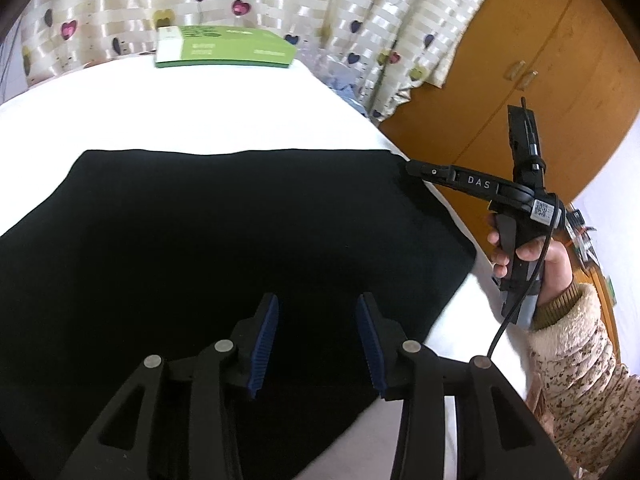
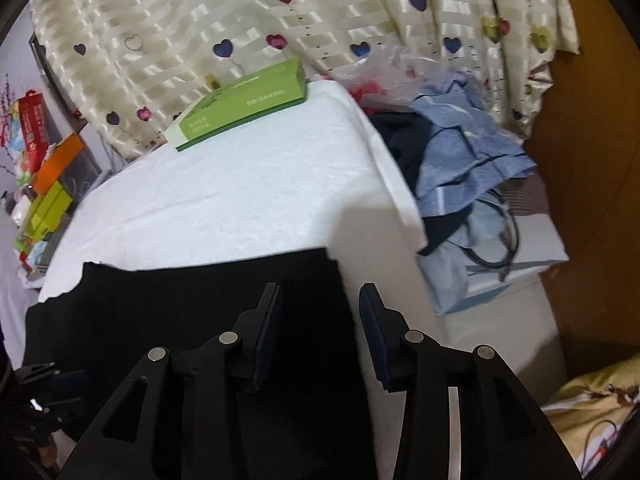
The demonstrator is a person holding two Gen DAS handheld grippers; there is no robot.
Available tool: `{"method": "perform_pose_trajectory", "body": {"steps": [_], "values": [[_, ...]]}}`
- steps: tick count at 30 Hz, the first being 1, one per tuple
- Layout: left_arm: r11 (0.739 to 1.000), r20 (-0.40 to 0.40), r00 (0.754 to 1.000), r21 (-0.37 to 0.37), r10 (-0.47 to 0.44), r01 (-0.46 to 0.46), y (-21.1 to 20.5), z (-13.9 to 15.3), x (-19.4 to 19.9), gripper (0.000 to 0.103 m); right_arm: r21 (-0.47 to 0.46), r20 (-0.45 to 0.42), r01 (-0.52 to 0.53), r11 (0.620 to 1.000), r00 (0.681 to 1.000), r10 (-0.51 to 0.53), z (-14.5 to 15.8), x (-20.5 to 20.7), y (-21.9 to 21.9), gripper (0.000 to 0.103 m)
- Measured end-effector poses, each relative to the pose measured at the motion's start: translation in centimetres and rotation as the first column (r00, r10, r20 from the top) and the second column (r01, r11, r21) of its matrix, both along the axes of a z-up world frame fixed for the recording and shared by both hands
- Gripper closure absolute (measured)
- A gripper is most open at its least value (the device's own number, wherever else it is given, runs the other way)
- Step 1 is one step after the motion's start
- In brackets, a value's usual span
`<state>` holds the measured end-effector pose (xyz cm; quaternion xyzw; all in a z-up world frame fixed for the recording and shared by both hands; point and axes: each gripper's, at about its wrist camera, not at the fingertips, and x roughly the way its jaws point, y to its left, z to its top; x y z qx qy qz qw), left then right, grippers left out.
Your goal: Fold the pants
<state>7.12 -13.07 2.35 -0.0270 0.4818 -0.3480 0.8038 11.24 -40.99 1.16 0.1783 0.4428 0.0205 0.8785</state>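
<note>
The black pants (image 1: 224, 248) lie flat in a folded block on the white table (image 1: 224, 112). My left gripper (image 1: 318, 304) is open and empty, just above the near part of the pants. My right gripper (image 2: 320, 296) is open and empty above the pants' right edge (image 2: 200, 304). In the left wrist view the right gripper (image 1: 412, 168) shows side-on, with its tip at the far right corner of the pants. The left gripper (image 2: 40, 376) shows dimly at the lower left of the right wrist view.
A green box (image 1: 224, 46) lies at the table's far edge, also in the right wrist view (image 2: 244, 104). A heart-patterned curtain (image 1: 280, 4) hangs behind. Blue clothes (image 2: 464, 148) are piled right of the table. A wooden cabinet (image 1: 540, 80) stands at right.
</note>
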Motion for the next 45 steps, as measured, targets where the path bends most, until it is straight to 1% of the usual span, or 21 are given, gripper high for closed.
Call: {"method": "perform_pose_trajectory", "body": {"steps": [2,3,5,6,8,10,12,13,15,18,20,22,24,27,30,33,35,37,38,39,45], "values": [[1.000,-0.006,1.000,-0.002,0.009,-0.009,0.3,-0.2,0.3,0.059,0.029,0.015,-0.013,1.000,1.000,0.012,0.0,0.5,0.2,0.062],[1.000,-0.006,1.000,-0.005,0.010,-0.010,0.4,-0.2,0.4,0.059,0.042,0.015,-0.016,0.999,1.000,0.015,0.0,0.7,0.2,0.063],[1.000,-0.004,1.000,-0.004,0.010,-0.010,0.1,-0.2,0.5,0.059,0.019,0.012,-0.006,1.000,1.000,0.006,0.0,1.0,0.3,0.093],[1.000,-0.004,1.000,-0.003,0.009,-0.010,0.1,-0.3,0.5,0.059,0.027,0.022,-0.019,0.999,1.000,0.018,0.1,0.9,0.3,0.098],[1.000,-0.003,1.000,-0.004,0.009,-0.009,0.1,-0.3,0.5,0.059,0.043,0.038,-0.027,0.999,0.999,0.026,0.3,0.7,0.1,0.098],[1.000,-0.005,1.000,-0.007,0.008,-0.008,0.1,-0.2,0.5,0.059,0.020,0.064,-0.016,1.000,0.998,0.015,0.8,0.3,-0.1,0.098],[1.000,-0.006,1.000,-0.009,0.010,-0.010,0.1,-0.2,0.7,0.059,0.021,0.091,-0.006,1.000,0.996,0.004,1.4,0.0,-0.4,0.098],[1.000,-0.005,1.000,-0.009,0.014,-0.014,0.0,-0.2,0.9,0.059,0.012,0.106,0.001,1.000,0.994,-0.002,1.8,-0.1,-0.4,0.098],[1.000,0.000,1.000,-0.007,0.019,-0.019,-0.2,-0.1,1.1,0.059,-0.049,0.128,0.005,0.999,0.992,0.001,2.5,0.1,0.1,0.098],[1.000,0.011,1.000,-0.002,0.027,-0.027,-0.3,0.0,1.1,0.059,-0.078,0.104,-0.008,0.997,0.994,0.017,2.3,1.5,0.5,0.098],[0.999,0.010,0.999,-0.005,0.032,-0.032,-0.3,0.0,1.1,0.059,-0.099,0.060,-0.019,0.995,0.998,0.025,1.2,2.4,0.7,0.098],[0.999,0.007,0.999,-0.004,0.034,-0.034,-0.4,-0.1,1.1,0.059,-0.089,0.021,-0.015,0.996,1.000,0.016,0.0,2.6,0.4,0.098],[0.999,0.005,0.999,0.000,0.032,-0.032,-0.5,-0.2,1.1,0.059,-0.090,0.021,-0.009,0.996,1.000,0.011,-0.2,2.5,0.4,0.098],[1.000,0.013,1.000,0.004,0.026,-0.026,-0.4,0.0,0.9,0.059,-0.132,0.008,0.018,0.991,1.000,-0.017,-0.1,2.4,0.2,0.098],[0.999,0.014,0.999,0.009,0.031,-0.031,-0.4,0.0,1.0,0.059,-0.105,-0.005,0.052,0.993,0.999,-0.053,0.0,1.9,-0.8,0.098],[0.999,0.012,0.999,0.012,0.039,-0.039,-0.4,0.1,0.9,0.059,-0.083,0.018,0.097,0.992,0.995,-0.096,0.7,0.4,-1.7,0.098],[0.999,0.015,0.999,0.018,0.037,-0.037,-0.3,0.1,0.7,0.059,-0.022,0.040,0.102,0.995,0.994,-0.101,1.4,-1.6,-2.1,0.090],[0.999,0.022,0.999,0.023,0.034,-0.035,-0.4,0.1,0.6,0.059,0.026,0.050,0.094,0.995,0.994,-0.095,1.8,-3.9,-2.2,0.075],[0.999,0.023,0.999,0.023,0.035,-0.035,-0.3,0.2,0.6,0.059,0.029,0.048,0.094,0.995,0.994,-0.096,1.8,-4.6,-2.0,0.066],[0.999,0.024,0.999,0.021,0.036,-0.037,-0.3,0.2,0.5,0.059,0.040,0.044,0.097,0.994,0.994,-0.099,1.8,-5.9,-1.8,0.061],[1.000,0.021,0.999,0.012,0.024,-0.024,-0.4,0.2,0.0,0.057,0.089,-0.002,0.096,0.991,0.995,-0.097,0.4,-9.9,-0.5,0.061]]}}
